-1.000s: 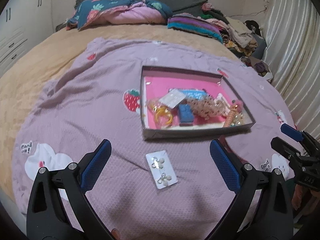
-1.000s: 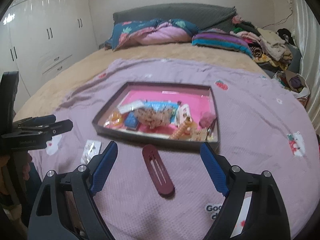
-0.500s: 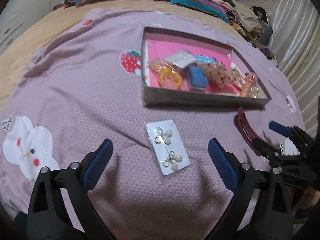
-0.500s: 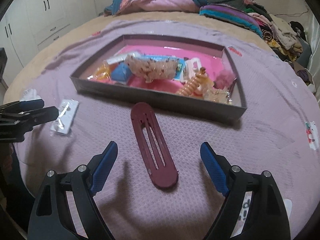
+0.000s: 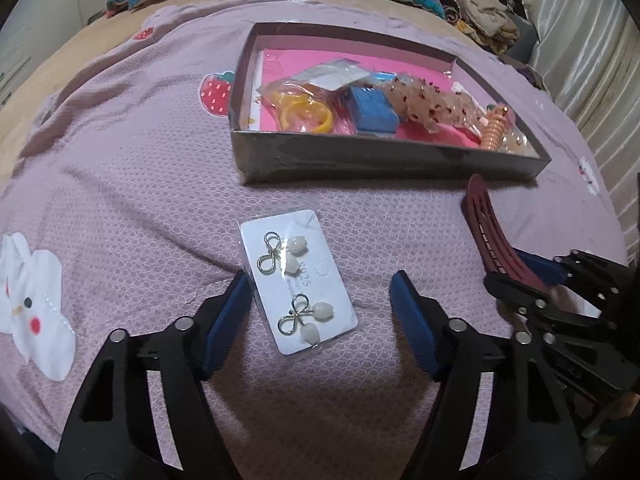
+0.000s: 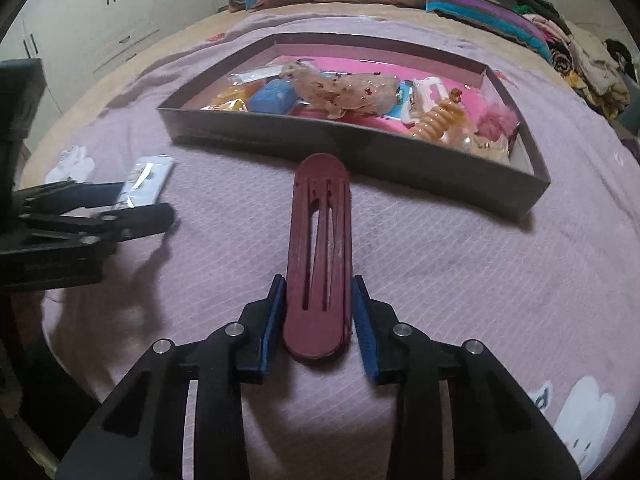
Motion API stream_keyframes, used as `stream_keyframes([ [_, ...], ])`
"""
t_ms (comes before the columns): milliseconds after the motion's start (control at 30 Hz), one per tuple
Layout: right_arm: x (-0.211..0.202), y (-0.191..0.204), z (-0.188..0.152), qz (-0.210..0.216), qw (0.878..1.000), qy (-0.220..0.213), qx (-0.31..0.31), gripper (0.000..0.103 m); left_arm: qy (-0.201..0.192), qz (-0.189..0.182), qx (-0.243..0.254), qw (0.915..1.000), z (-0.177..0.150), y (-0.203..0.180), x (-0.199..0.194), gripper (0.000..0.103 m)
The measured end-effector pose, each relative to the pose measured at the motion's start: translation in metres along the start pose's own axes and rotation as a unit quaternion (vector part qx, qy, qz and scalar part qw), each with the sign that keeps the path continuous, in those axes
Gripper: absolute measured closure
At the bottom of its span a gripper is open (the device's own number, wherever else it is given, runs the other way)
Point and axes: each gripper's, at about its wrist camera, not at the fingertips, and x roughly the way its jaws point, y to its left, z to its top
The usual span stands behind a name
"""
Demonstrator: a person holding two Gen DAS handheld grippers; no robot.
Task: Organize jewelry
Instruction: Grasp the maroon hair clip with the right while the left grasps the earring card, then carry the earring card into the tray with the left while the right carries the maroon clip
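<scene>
On our left, the left gripper point(image 5: 320, 304) has dropped low over the lilac bedspread point(image 5: 120, 184) since a second ago. Its jaws are closing with the earring card point(image 5: 298, 280) between them. The left pad point(image 5: 228, 320) sits right at the card's edge, while the right pad stands clear of it, so we do not yet have a grasp there. The card lies flat on the bedspread, just in front of the open box point(image 5: 384, 160).

Moving right, the right gripper point(image 6: 319, 312) has come down as well. Its jaws are closing tightly around the near end of the maroon hair clip point(image 6: 320, 256), with a blue pad point(image 6: 274, 320) against each long edge. We judge this a grasp, or very nearly one. The clip still rests on the bedspread, its far end pointing at the box's front wall.

Both pieces remain outside the box, where the other accessories lie. Both pickups are now under way, so lifting them over the wall looks like our next step.
</scene>
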Motion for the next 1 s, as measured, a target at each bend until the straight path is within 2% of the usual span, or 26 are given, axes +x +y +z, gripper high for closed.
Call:
stream_keyframes([
  [133,-0.006,0.005,-0.004,0.02,1.0,0.0,0.009,0.071,0.0,0.011,-0.001,0.9999,-0.002,0.004,0.0,0.063],
  [200,-0.01,0.007,-0.006,0.033,0.999,0.001,0.013,0.071,0.001,0.008,-0.002,1.0,-0.002,0.006,-0.001,0.065],
  [400,-0.025,0.013,-0.012,0.051,0.999,-0.007,0.018,0.071,-0.006,-0.001,-0.001,1.0,-0.003,0.004,-0.011,0.068],
  [1000,-0.083,-0.015,-0.009,0.024,0.996,-0.078,0.048,0.071,-0.051,-0.04,0.032,0.9974,0.013,-0.032,-0.058,0.069],
])
